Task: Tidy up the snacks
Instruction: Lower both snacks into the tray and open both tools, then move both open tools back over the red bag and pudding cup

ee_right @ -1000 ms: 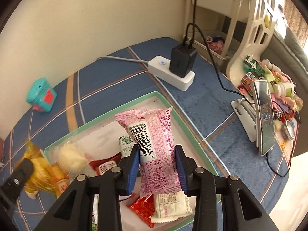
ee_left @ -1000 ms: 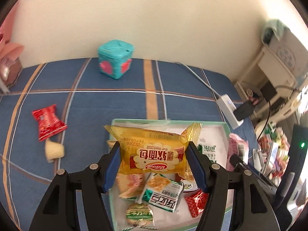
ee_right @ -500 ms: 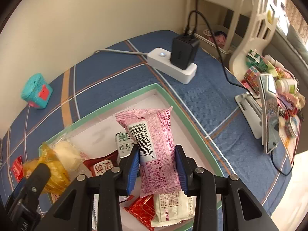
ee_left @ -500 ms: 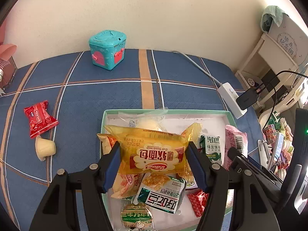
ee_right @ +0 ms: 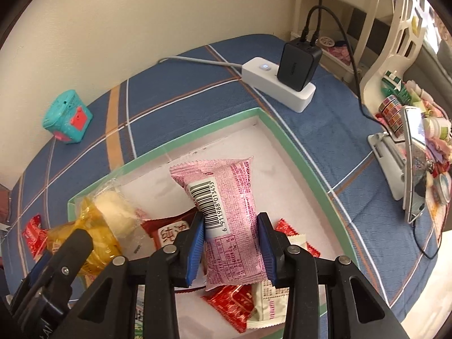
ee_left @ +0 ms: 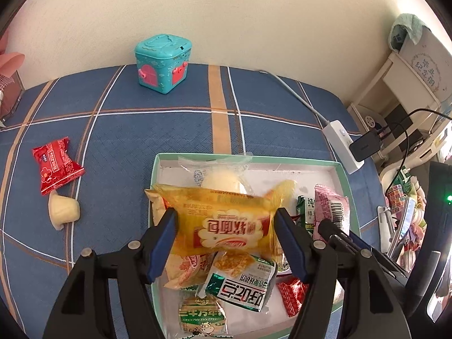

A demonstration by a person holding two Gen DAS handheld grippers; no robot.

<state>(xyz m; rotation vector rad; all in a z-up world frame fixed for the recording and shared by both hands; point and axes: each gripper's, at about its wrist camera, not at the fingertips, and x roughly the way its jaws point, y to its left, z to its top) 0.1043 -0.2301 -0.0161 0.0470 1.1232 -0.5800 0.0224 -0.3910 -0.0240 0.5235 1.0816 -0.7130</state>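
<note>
Both tools hang directly above the green-rimmed tray (ee_right: 299, 152), the left tool (ee_left: 224, 236) clamped across a crosswise yellow bread packet (ee_left: 223, 220), the right tool (ee_right: 230, 247) gripping a lengthwise pink wrapped snack (ee_right: 226, 197).

- A plain cream wall (ee_left: 226, 14) fills the upper frame.
- Blue plaid cloth (ee_left: 169, 130) covers the surface below.
- White shelving (ee_left: 406, 84) stands at right, lit by daylight.

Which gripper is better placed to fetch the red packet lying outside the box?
Left gripper: the red packet lies on its side, but it holds the yellow packet. The right gripper holds the pink packet.
</note>
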